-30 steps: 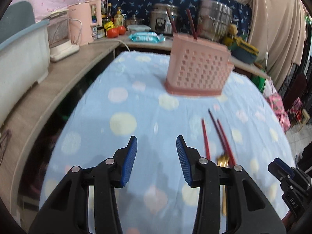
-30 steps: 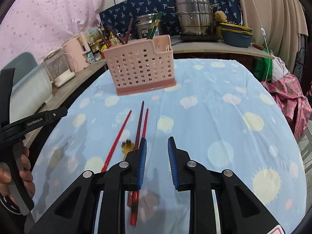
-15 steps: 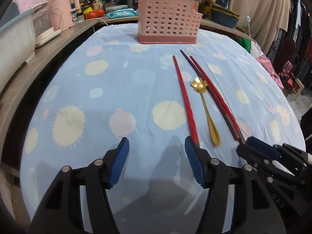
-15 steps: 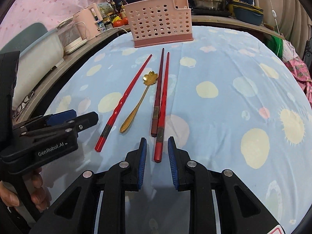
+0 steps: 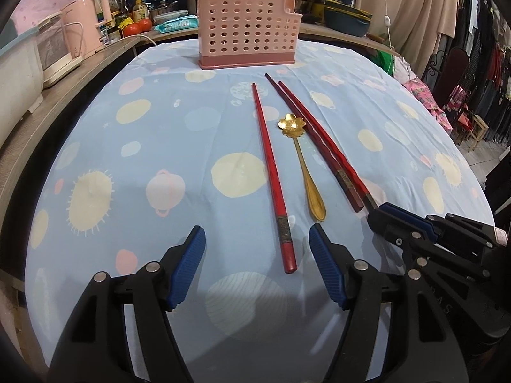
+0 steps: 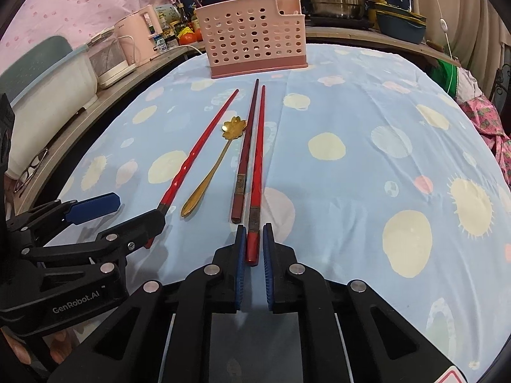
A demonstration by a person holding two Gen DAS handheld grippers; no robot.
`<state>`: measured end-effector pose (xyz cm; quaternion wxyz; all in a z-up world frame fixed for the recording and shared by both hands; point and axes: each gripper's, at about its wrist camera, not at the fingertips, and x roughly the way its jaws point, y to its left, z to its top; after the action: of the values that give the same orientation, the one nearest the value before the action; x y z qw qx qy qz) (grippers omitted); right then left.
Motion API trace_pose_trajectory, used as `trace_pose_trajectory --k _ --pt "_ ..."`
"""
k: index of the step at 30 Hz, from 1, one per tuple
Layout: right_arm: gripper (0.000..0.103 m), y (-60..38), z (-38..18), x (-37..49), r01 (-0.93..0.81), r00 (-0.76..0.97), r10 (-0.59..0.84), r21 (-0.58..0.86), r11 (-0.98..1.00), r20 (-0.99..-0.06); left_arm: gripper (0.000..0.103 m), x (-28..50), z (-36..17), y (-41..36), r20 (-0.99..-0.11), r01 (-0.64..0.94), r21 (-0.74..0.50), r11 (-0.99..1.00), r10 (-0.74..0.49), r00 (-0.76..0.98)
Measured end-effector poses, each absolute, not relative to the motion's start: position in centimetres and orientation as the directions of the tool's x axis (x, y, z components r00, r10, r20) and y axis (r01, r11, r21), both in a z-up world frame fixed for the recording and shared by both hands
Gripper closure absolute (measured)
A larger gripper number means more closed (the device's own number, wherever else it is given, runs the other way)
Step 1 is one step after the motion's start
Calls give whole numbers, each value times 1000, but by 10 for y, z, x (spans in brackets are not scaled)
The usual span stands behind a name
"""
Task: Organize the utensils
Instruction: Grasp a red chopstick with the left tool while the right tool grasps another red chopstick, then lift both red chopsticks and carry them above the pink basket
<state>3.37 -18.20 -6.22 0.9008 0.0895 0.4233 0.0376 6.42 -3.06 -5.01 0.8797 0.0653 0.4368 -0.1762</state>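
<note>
The blue spotted tablecloth point(image 5: 159, 146) carries a pink perforated caddy point(image 5: 246, 32) at its far end; its compartments are hidden. The left gripper point(image 5: 257, 265) is spread wide around a lone red chopstick point(image 5: 271, 172). The right gripper point(image 6: 254, 245), nearly closed, flanks the end of the right-hand chopstick point(image 6: 258, 159); contact is unclear. A gold flower spoon point(image 5: 303, 162) lies between.

Bare tablecloth fills the right half of the desk point(image 6: 367, 175) in the right wrist view. At centre-left, three chopsticks point(image 6: 257, 159) and a gold spoon point(image 6: 210, 172) lie before the pink utensil basket point(image 6: 252, 41); left tongs point(image 6: 127, 215) crowd the lower left.
</note>
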Motion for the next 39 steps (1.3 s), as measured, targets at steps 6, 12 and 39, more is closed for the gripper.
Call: trace_pose_trajectory --k 6,12,39 --pt "97 -186 -63 35 16 641 145 202 979 -754 39 66 -54 -33 -792 363 -32 931 -245 559" --pt "97 -187 -63 35 16 644 146 203 979 -751 51 68 -57 -35 -783 359 -8 933 -229 578" --pt "96 -212 -27 21 60 705 157 279 958 -692 96 62 -11 -8 -733 339 -124 933 -316 602"
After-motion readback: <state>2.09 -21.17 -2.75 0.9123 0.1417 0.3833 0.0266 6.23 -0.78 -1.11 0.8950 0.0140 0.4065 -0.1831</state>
